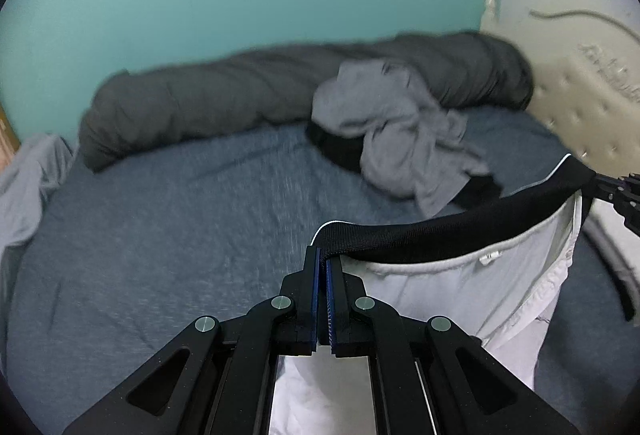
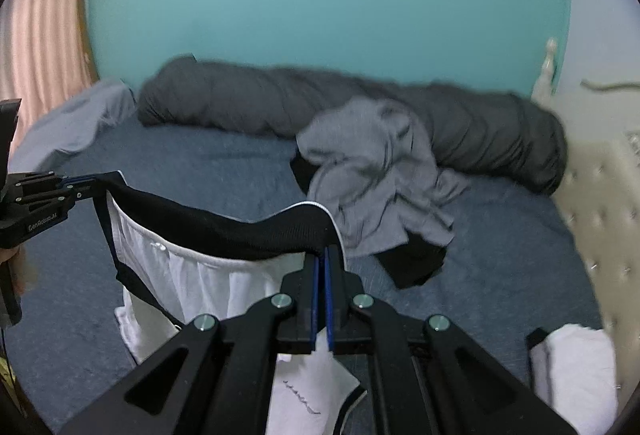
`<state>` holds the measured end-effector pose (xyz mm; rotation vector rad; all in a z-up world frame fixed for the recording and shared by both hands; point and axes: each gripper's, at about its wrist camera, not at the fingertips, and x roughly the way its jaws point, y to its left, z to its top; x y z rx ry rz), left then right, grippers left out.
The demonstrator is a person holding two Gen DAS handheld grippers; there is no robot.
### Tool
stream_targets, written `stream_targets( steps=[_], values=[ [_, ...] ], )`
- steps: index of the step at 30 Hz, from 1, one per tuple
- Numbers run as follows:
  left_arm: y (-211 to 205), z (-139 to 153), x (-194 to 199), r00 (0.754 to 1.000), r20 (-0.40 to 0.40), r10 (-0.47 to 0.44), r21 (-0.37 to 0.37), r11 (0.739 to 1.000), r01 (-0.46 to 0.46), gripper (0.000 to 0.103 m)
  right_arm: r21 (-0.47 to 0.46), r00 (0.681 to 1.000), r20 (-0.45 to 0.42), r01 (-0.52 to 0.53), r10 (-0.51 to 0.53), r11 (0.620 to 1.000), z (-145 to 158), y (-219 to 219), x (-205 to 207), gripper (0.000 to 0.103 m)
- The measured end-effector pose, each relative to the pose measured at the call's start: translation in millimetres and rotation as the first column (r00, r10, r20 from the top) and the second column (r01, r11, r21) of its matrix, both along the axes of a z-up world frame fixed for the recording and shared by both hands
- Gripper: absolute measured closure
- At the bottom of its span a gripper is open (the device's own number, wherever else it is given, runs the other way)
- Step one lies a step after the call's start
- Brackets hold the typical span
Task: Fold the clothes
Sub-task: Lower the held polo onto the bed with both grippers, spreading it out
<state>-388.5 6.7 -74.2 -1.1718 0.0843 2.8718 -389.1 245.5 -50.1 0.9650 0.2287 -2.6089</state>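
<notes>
A white garment (image 1: 460, 299) with a broad black waistband (image 1: 460, 231) hangs stretched between my two grippers above the blue bed sheet (image 1: 160, 235). In the left wrist view my left gripper (image 1: 323, 259) is shut on one end of the band, and my right gripper (image 1: 612, 191) holds the other end at the right edge. The right wrist view shows my right gripper (image 2: 322, 255) shut on the waistband (image 2: 208, 223), which runs left to my left gripper (image 2: 76, 183). The white cloth (image 2: 192, 283) droops beneath the band toward the bed.
A crumpled pile of grey and black clothes (image 2: 372, 175) lies mid-bed in front of a rolled dark grey duvet (image 2: 260, 107) along the teal wall. A cream tufted headboard (image 2: 600, 219) stands at the right. A folded white piece (image 2: 576, 367) rests near it; a pale grey cloth (image 2: 76, 123) lies far left.
</notes>
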Motion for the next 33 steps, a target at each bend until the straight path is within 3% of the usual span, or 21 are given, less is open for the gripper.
stream_targets(
  steps=[6, 14, 26, 28, 30, 32, 33],
  values=[
    [-13.1, -72.1, -70.4, 0.995, 0.099, 0.008, -0.001, 1.0, -0.007, 0.1, 0.052, 0.994, 0.105, 0.011, -0.016, 0.999, -79.9, -7.8, -65.5, 0.101],
    [-17.7, -153.4, -135.5, 0.982, 0.188, 0.016, -0.013, 1.0, -0.014, 0.1, 0.062, 0.979, 0.204, 0.006, -0.018, 0.998, -157.0, -16.2, -132.4, 0.101],
    [-22.5, -216.4, -177.0, 0.969, 0.247, 0.017, 0.04, 0.999, -0.027, 0.098, 0.055, 0.957, 0.286, 0.025, -0.04, 0.998, -238.8, -39.7, -176.5, 0.1],
    [-23.8, -220.0, -179.1, 0.968, 0.25, 0.019, 0.058, 0.998, -0.035, 0.09, 0.041, 0.957, 0.286, 0.031, -0.041, 0.999, -242.6, -37.8, -178.4, 0.1],
    [-25.0, -223.2, -181.0, 0.967, 0.252, 0.022, 0.077, 0.996, -0.042, 0.064, 0.004, 0.957, 0.287, 0.034, -0.034, 0.999, -243.2, -33.0, -180.7, 0.099],
    [-24.1, -219.9, -179.0, 0.971, 0.238, 0.012, 0.107, 0.994, -0.039, 0.052, -0.024, 0.957, 0.288, 0.033, -0.025, 0.999, -241.5, -29.0, -181.9, 0.097],
    [-23.3, -217.6, -177.6, 0.973, 0.23, 0.006, 0.121, 0.992, -0.035, 0.05, -0.034, 0.96, 0.277, 0.04, -0.03, 0.999, -238.3, -26.6, -181.3, 0.091]
  ],
)
